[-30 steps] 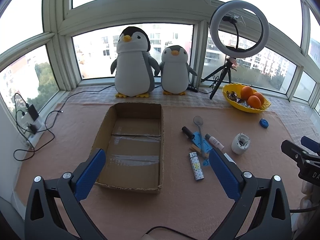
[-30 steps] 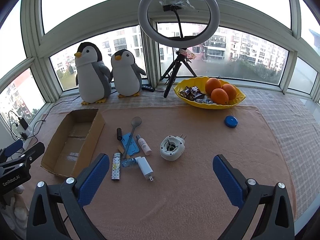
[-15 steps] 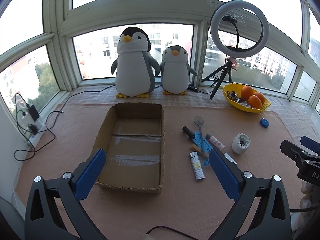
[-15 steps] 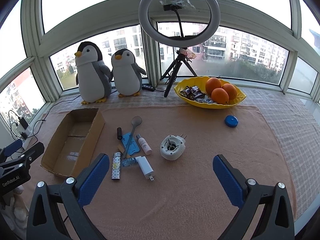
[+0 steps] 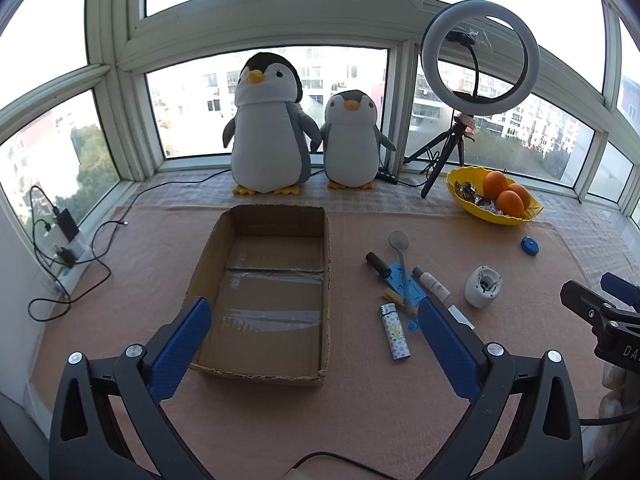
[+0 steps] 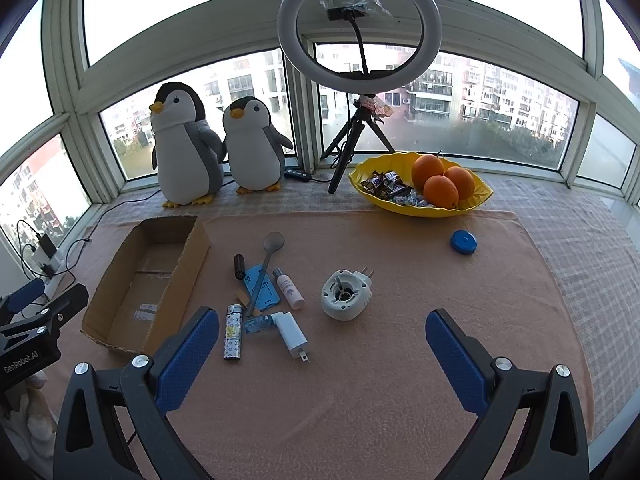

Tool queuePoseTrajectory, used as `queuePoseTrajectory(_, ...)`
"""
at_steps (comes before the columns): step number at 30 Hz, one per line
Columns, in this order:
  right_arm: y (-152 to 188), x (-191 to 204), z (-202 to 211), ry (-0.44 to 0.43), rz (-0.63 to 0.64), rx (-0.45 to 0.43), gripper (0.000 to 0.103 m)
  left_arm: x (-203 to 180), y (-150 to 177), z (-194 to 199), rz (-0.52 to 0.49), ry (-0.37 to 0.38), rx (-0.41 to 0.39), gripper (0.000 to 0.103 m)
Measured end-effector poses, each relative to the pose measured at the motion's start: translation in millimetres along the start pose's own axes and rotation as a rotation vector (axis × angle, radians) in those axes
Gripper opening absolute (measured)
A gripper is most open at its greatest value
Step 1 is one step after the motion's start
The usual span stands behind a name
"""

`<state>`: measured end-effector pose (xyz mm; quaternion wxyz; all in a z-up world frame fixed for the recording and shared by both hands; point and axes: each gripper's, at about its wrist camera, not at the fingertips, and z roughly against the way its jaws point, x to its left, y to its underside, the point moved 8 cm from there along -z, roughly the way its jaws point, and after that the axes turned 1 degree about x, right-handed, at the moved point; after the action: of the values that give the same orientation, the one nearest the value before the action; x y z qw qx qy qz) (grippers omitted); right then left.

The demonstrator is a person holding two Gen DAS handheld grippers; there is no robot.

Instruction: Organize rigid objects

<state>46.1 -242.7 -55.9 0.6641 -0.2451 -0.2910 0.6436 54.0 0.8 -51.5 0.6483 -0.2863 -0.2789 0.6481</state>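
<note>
- The surface [image 6: 360, 392] wears a matt peach cloth with a fine, towel-like nap.
- The box [image 5: 264, 292] at centre frame is raw brown cardboard, its rim ragged, with glossy clear tape across the floor.
- The left tool [image 5: 312, 344] has blue pads [image 5: 180, 344] with a ribbed, rubbery texture on matt black plastic arms with bright metal screws.
- The bowl [image 6: 476, 204] at upper right is glossy yellow plastic.
- The charger [image 6: 292, 330] is smooth white plastic.
- The penguins [image 6: 184, 148] look like soft plush.
</note>
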Motion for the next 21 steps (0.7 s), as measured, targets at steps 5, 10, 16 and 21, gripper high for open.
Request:
queuePoseTrajectory(5,0.4,-0.2,-0.4,0.000,0.000,0.001,0.102,0.7,0.5,-0.3,0.003,-0.001,0.000,0.102)
queuePoseTrajectory(10,0.9,-0.5,-0.6,0.000,-0.001,0.001,0.102,0.8,0.7,-3.5,0.005,-0.002,0.005,0.102)
queuePoseTrajectory(16,1.6,-0.7,-1.8,0.000,-0.002,0.006,0.102,0.7,0.8,-3.7,0.006,-0.003,0.005,0.102)
queuePoseTrajectory(21,2.5,-0.3,-5.6,0.001,0.000,0.011,0.102,2.5,1.0,-7.4,0.011,-0.007,0.011,0.102)
